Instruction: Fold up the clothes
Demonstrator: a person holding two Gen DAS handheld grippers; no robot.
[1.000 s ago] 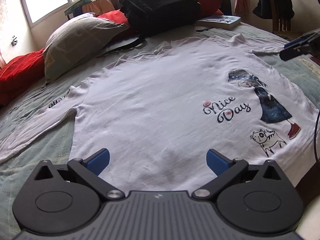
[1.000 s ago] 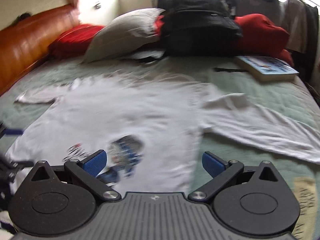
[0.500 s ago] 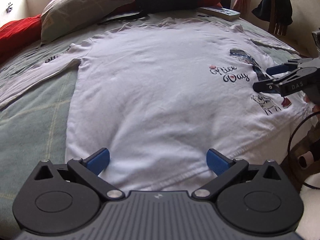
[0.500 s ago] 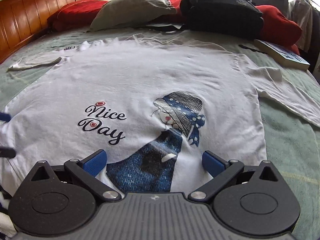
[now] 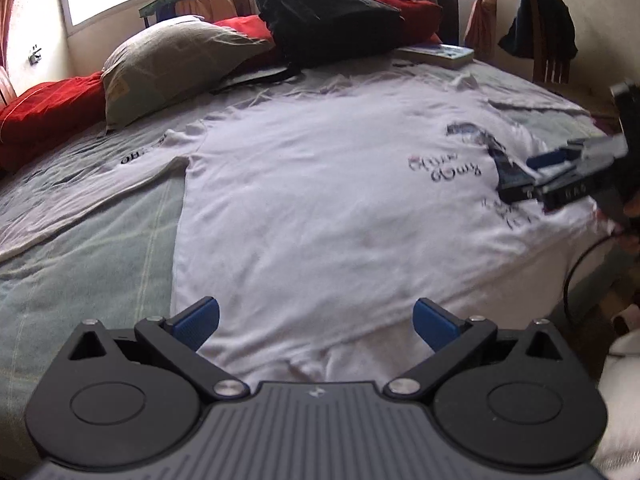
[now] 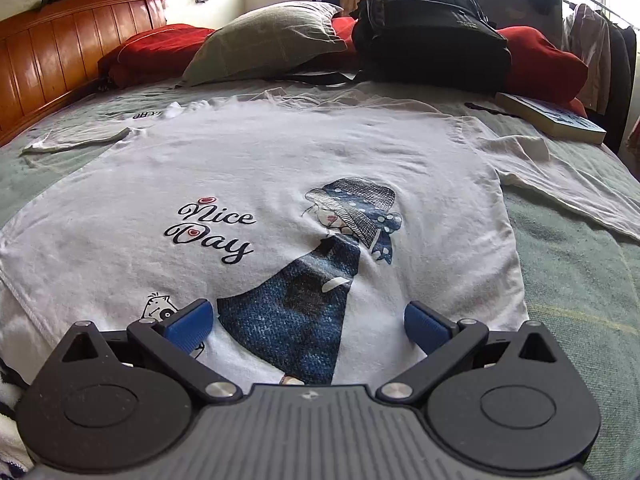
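A white long-sleeved shirt (image 5: 320, 184) printed with "Nice Day" and a girl in a blue dress lies spread flat on the bed, both sleeves stretched out to the sides. My left gripper (image 5: 316, 322) is open just above the shirt's bottom hem, near its left corner. My right gripper (image 6: 306, 326) is open, low over the hem at the blue dress print (image 6: 296, 312). The right gripper (image 5: 520, 178) also shows in the left wrist view at the right, hovering over the print. Neither holds any cloth.
A grey pillow (image 6: 268, 40), red cushions (image 6: 160, 50), a black backpack (image 6: 428, 36) and a book (image 6: 556, 118) lie at the far side of the green bedspread (image 6: 580, 280). A wooden headboard (image 6: 60, 56) stands at the left. The bed's edge drops off at the near right (image 5: 600, 280).
Both grippers have drawn back toward the shirt's bottom hem and lowered. The right gripper swung from the right sleeve area to the printed part. Both stayed open.
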